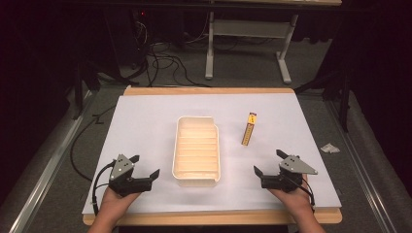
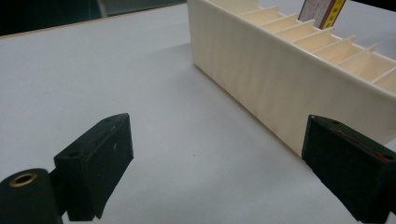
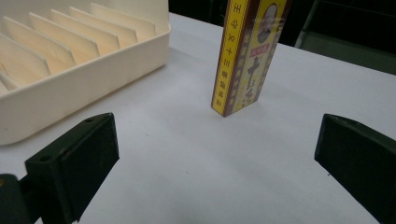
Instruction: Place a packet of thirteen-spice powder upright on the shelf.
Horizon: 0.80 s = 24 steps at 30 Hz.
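Black claws (image 1: pixel 145 166), grey triangular plates (image 1: pixel 122 164)

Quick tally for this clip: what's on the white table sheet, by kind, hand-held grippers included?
Cream slotted tray: 1
Yellow upright box: 1
Hand-held grippers, left hand-held gripper and right hand-held gripper, both open: 2
Total: 4

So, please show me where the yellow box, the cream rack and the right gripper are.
yellow box (image 3: pixel 247 56), right gripper view, on its printed front face.
cream rack (image 1: pixel 196 180), high view, on its near rim.
right gripper (image 1: pixel 267 161), high view, midway between its open fingertips.
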### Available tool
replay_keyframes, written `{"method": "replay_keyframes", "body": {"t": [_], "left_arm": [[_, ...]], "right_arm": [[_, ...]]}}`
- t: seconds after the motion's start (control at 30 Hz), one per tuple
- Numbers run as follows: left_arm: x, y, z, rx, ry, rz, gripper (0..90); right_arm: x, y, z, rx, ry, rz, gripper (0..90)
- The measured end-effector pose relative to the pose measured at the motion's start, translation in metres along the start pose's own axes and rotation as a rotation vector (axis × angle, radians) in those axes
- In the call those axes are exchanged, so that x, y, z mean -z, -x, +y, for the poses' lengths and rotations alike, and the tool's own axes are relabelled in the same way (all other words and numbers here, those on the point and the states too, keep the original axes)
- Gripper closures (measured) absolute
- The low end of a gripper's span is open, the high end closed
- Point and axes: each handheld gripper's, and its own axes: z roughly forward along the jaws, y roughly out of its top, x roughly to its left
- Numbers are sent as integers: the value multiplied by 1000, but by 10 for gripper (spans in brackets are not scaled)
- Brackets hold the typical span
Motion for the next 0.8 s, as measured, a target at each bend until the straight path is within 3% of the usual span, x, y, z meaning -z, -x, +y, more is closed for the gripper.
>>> {"method": "replay_keyframes", "body": {"t": [0.2, 0.8], "left_arm": [[1, 1, -1, 0, -6, -5, 94], [1, 2, -3, -14, -21, -13, 95]], "right_arm": [[1, 4, -1, -37, -1, -6, 0], [2, 11, -3, -63, 5, -1, 5]]}}
